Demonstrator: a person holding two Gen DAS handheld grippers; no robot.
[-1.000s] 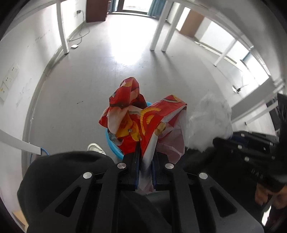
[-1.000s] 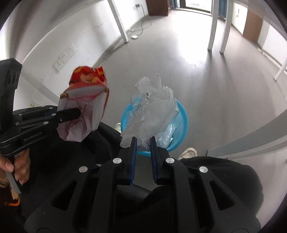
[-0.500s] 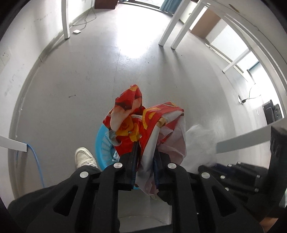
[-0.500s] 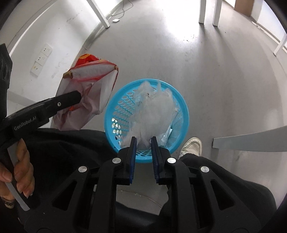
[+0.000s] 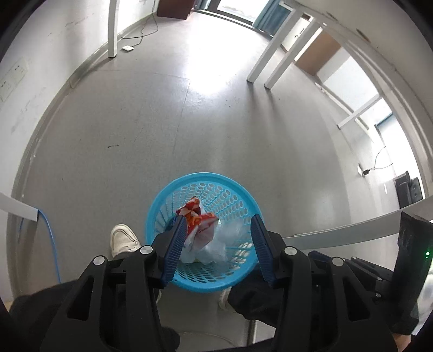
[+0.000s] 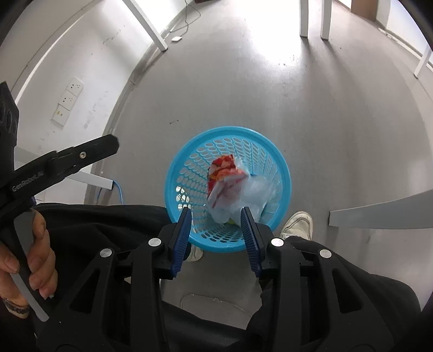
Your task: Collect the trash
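A blue perforated plastic basket (image 5: 162, 200) stands on the grey floor, also in the right wrist view (image 6: 281, 162). Inside it lie a red and orange snack wrapper (image 5: 199, 218) (image 6: 223, 173) and a crumpled clear plastic bag (image 5: 216, 243) (image 6: 254, 192). My left gripper (image 5: 217, 220) is open and empty, held above the basket. My right gripper (image 6: 216, 211) is open and empty above the basket's near rim. The left gripper also shows from the side in the right wrist view (image 6: 108, 144).
White table legs (image 5: 259, 65) (image 6: 314, 16) stand on the far floor. A wall with sockets (image 6: 67, 100) and a blue cable (image 6: 117, 189) are at the left. The person's white shoes (image 5: 123, 239) (image 6: 297, 224) and dark trousers flank the basket. A white bar (image 6: 379, 214) crosses the right.
Both grippers opened. The snack wrapper and the clear bag dropped from the fingers into the blue basket. Both cameras tilted down over the basket.
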